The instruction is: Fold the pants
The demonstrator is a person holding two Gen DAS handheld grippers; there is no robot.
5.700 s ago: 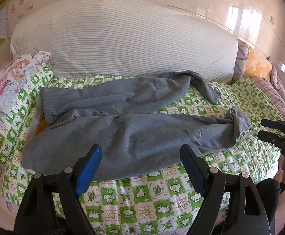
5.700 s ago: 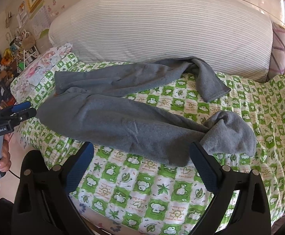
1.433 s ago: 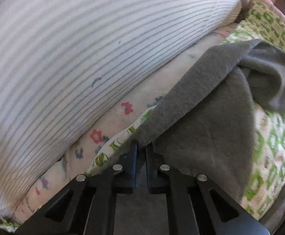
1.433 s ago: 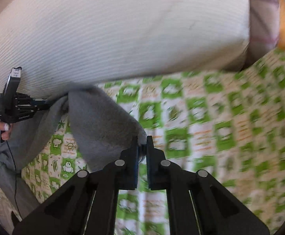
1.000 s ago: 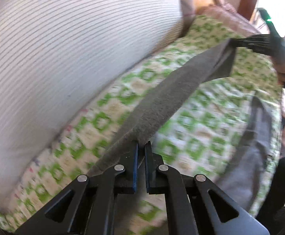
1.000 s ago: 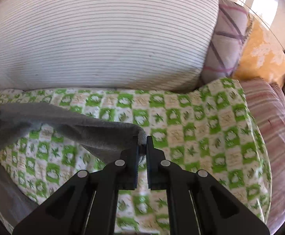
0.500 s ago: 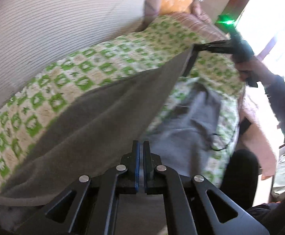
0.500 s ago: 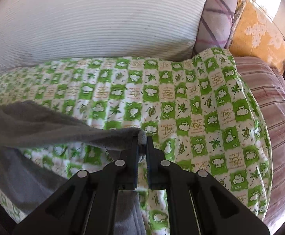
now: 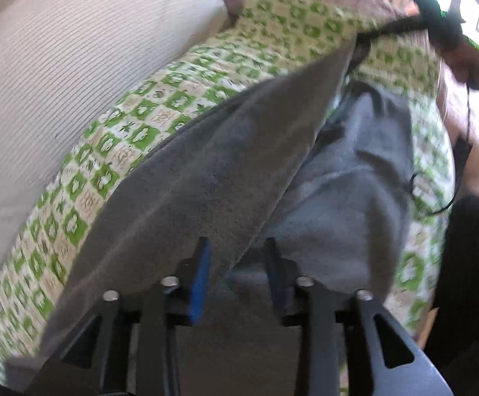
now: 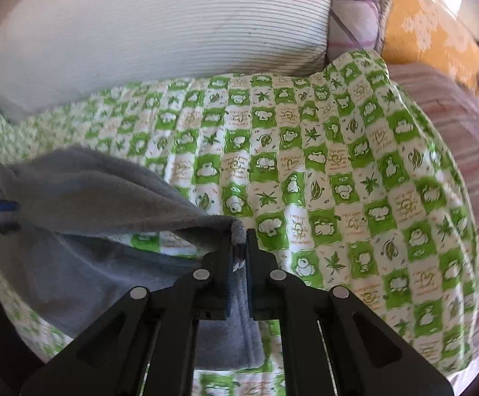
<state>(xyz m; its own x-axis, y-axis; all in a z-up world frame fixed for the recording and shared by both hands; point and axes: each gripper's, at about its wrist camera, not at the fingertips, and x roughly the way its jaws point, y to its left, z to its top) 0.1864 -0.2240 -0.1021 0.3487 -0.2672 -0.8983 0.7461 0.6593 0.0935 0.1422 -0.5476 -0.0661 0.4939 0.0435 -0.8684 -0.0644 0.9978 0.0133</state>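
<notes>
While the left claw (image 9: 236, 274) has just been opening, its pads now standing apart around a grey edge at the bottom of its frame without pressing it, the right claw (image 10: 238, 247) is clamped on a corner of the pants (image 9: 206, 178), apparently so one leg can be laid over the other. Stretched between the two, the grey fabric runs from lower centre to upper right in the left view, over a green-checked bed cover (image 10: 338, 171), with a striped white bolster (image 10: 173, 23) and cushions behind.
</notes>
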